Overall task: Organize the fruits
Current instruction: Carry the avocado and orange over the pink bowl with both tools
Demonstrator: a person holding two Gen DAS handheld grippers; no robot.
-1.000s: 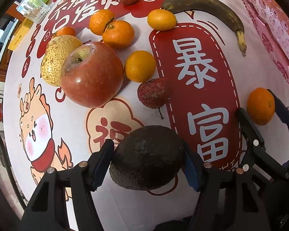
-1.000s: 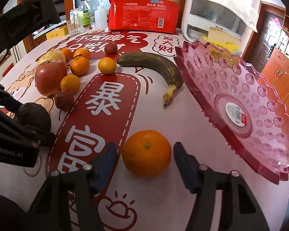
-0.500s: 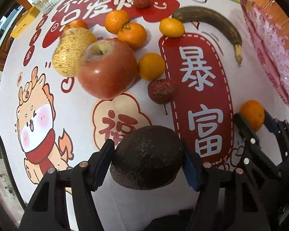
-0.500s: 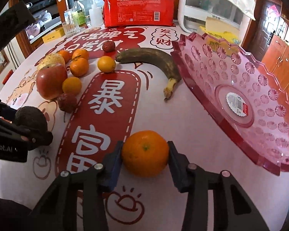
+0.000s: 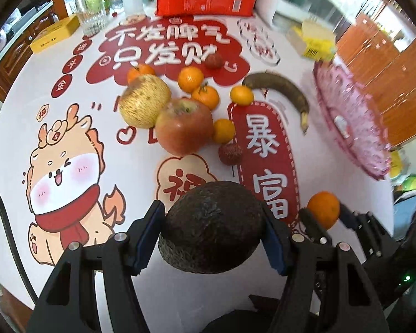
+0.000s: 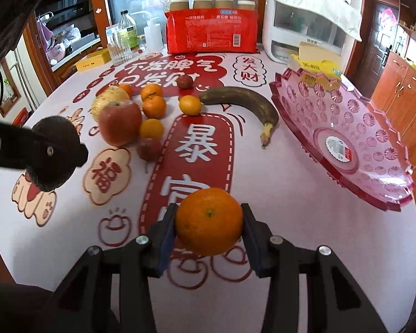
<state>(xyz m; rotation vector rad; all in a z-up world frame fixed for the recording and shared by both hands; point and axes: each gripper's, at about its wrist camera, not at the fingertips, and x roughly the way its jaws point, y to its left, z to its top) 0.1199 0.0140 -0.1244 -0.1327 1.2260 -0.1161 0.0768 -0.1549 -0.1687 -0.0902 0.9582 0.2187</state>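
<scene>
Fruit pile [image 6: 130, 116] left – bowl [image 6: 346, 138] right, table [image 6: 305, 222].

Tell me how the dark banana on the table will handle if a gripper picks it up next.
The banana looks almost wholly blackened, so it is probably soft and may bruise or split under firm jaws. Its long curved shape suggests that a grip near one end would let it droop or swing, so mid-body seems safer. Lying flat on the tablecloth, it seems unlikely to roll.

Dark avocado [image 5: 212, 227], orange mandarin [image 6: 208, 221], pink flower-patterned bowl [image 6: 346, 127].
</scene>
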